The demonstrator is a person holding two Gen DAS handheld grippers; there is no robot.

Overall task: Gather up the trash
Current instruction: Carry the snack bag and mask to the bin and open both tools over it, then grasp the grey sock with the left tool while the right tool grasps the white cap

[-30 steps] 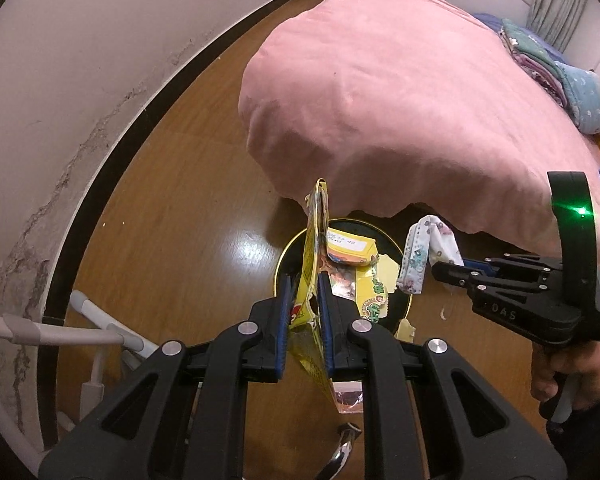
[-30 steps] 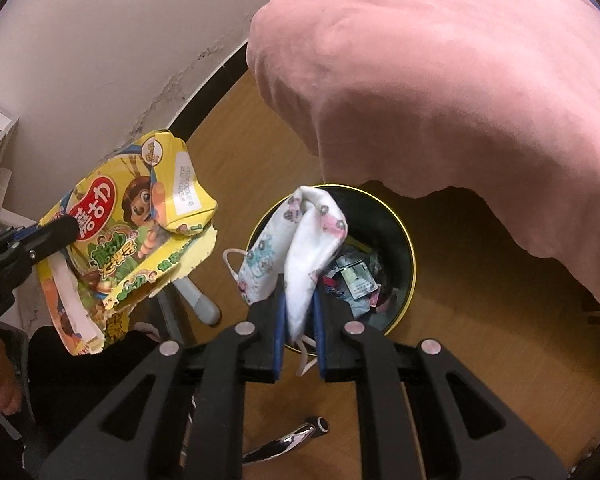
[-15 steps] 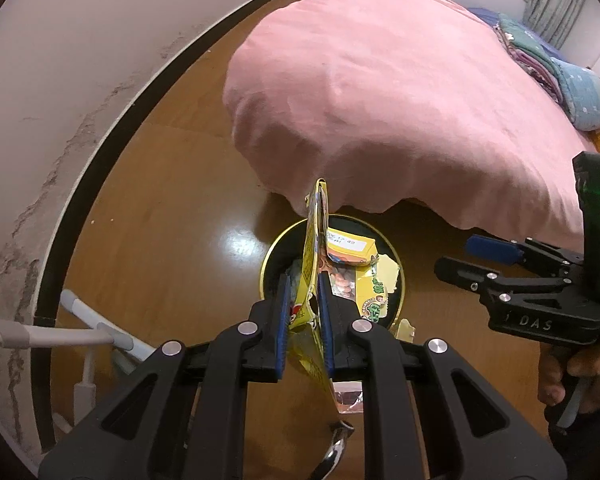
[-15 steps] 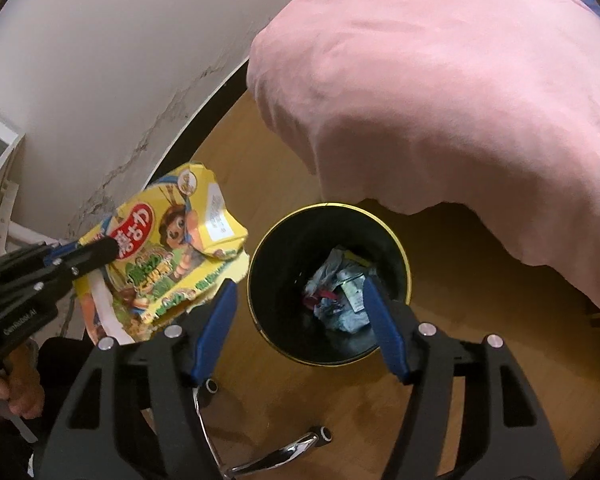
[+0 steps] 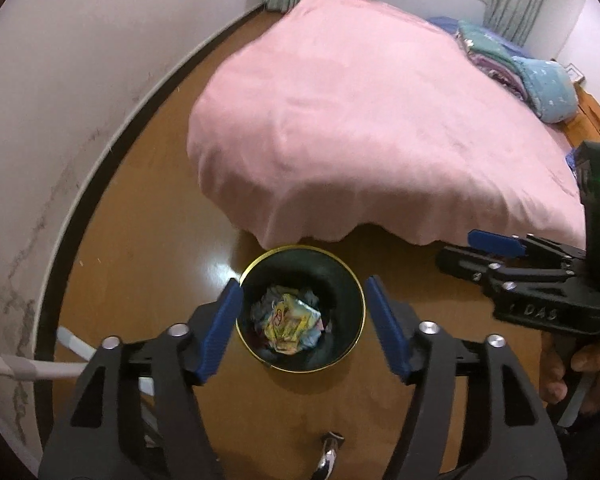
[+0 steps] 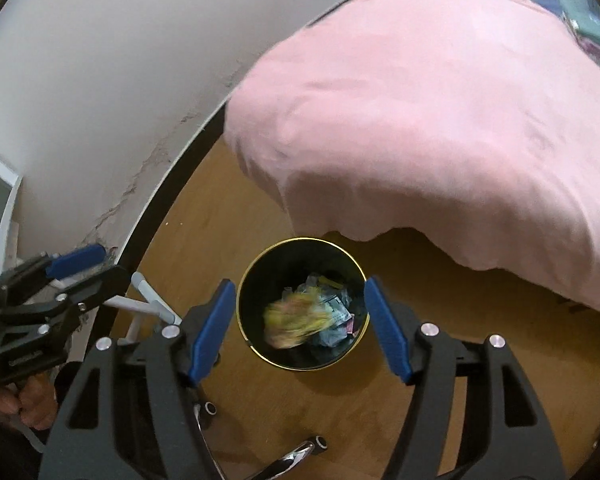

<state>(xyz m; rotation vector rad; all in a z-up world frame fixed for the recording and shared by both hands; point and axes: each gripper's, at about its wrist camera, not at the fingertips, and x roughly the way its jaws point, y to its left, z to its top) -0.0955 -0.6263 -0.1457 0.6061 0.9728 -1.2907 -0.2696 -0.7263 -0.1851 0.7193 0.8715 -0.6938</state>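
Observation:
A black bin with a gold rim (image 5: 300, 247) stands on the wooden floor at the foot of the bed. The yellow snack bag (image 5: 288, 322) lies inside it on other crumpled trash. My left gripper (image 5: 304, 282) hangs above the bin with its jaws opening and nothing between them. In the right wrist view the bag (image 6: 296, 316) is a blurred yellow shape in the bin (image 6: 304, 239). My right gripper (image 6: 300, 284) is also over the bin, jaws opening and empty. Each gripper shows in the other's view: the right gripper (image 5: 456, 248) at right, the left gripper (image 6: 104, 266) at left.
The bed with its pink cover (image 5: 360, 120) overhangs the floor just behind the bin. A white wall with a dark skirting (image 5: 112, 160) runs along the left. White frame legs (image 6: 148, 300) and a chrome chair leg (image 6: 296, 452) stand close by. Folded blankets (image 5: 540, 84) lie on the bed.
Both grippers have opened and risen. The right one let go of the patterned face mask first, then the left let go of the yellow snack bag, which now lies in the bin.

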